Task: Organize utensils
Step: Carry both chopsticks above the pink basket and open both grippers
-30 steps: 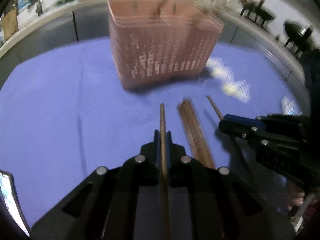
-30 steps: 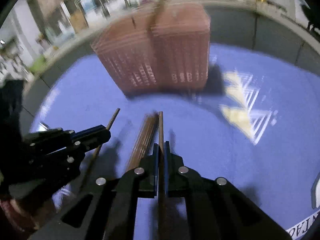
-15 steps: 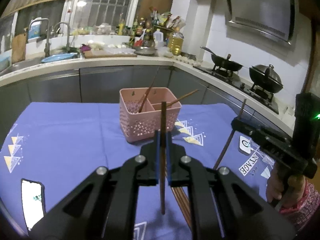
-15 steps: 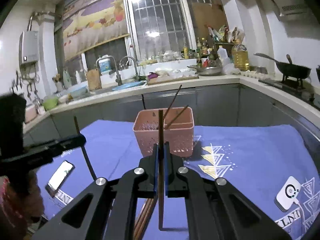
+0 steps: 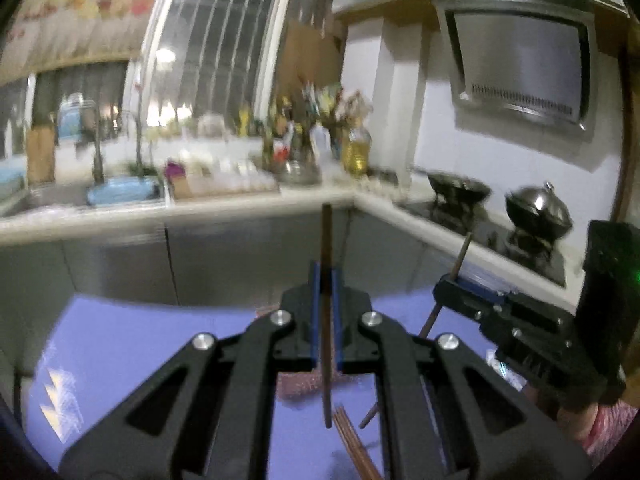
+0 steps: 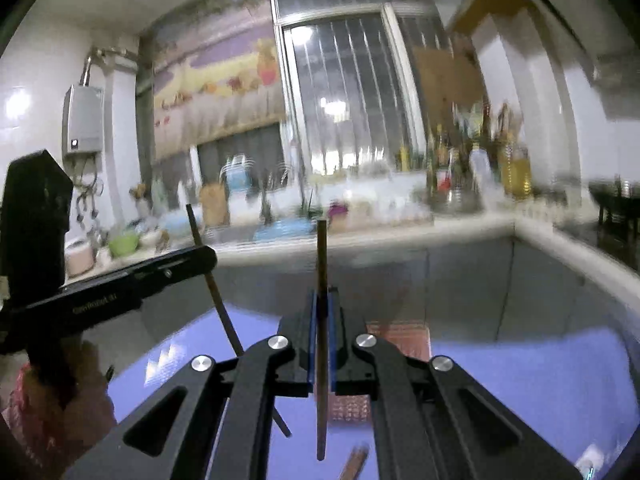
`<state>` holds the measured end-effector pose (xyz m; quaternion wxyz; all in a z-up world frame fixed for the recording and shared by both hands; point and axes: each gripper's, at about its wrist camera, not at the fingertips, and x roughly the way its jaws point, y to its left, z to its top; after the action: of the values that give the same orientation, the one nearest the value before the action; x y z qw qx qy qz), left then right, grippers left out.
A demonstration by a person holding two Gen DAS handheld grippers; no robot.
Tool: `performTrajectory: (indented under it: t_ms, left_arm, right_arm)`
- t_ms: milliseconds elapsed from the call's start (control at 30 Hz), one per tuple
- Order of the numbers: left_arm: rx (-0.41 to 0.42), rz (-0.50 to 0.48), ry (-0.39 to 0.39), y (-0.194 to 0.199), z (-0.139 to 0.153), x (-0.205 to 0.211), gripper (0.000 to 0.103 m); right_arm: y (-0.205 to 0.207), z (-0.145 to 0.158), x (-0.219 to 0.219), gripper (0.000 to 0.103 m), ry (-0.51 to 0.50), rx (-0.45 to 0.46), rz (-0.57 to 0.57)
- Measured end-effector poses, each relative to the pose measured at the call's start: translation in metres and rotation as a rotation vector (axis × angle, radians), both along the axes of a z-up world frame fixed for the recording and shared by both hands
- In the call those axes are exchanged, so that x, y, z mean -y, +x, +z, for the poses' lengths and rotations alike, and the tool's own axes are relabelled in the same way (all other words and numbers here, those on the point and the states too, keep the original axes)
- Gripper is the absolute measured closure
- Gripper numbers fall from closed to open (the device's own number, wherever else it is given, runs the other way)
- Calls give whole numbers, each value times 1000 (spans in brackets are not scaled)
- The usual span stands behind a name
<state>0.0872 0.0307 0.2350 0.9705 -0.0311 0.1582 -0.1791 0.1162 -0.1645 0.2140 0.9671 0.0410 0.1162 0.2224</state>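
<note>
The left gripper [image 5: 327,312] gripped one upright brown wooden chopstick [image 5: 327,320] between its jaws; the right gripper [image 6: 321,336] clamped another dark wooden chopstick [image 6: 321,320], pink slotted plastic basket [image 6: 394,330] just beyond on the purple-clothed desk [image 6: 520,360]

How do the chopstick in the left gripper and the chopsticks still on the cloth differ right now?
The held chopstick stands upright, clamped between the left gripper's blue pads; the loose chopsticks lie flat on the purple cloth. The held chopstick is single and off the cloth; the loose chopsticks are bunched side by side. Both look like dark brown wood.
</note>
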Motion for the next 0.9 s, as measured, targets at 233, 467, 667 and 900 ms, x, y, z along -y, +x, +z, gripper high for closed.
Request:
performTrajectory:
  t_ms: [233,467,667,900]
  left_arm:
    - [71,102,63,65,-4,19,98]
    - [-84,117,96,108,-70,24,98]
    - [-182,164,48,104,-80,11,48]
    - [-61,165,-84,31,-42,-21,47]
  right_arm:
    - [64,-10,-24,98,-14,84,-109]
    - [100,-64,-20,98,-21,-60,-100]
    - [89,-65,-19,87,11,-185,-61]
    - [13,-25,-3,42,65,9,-65]
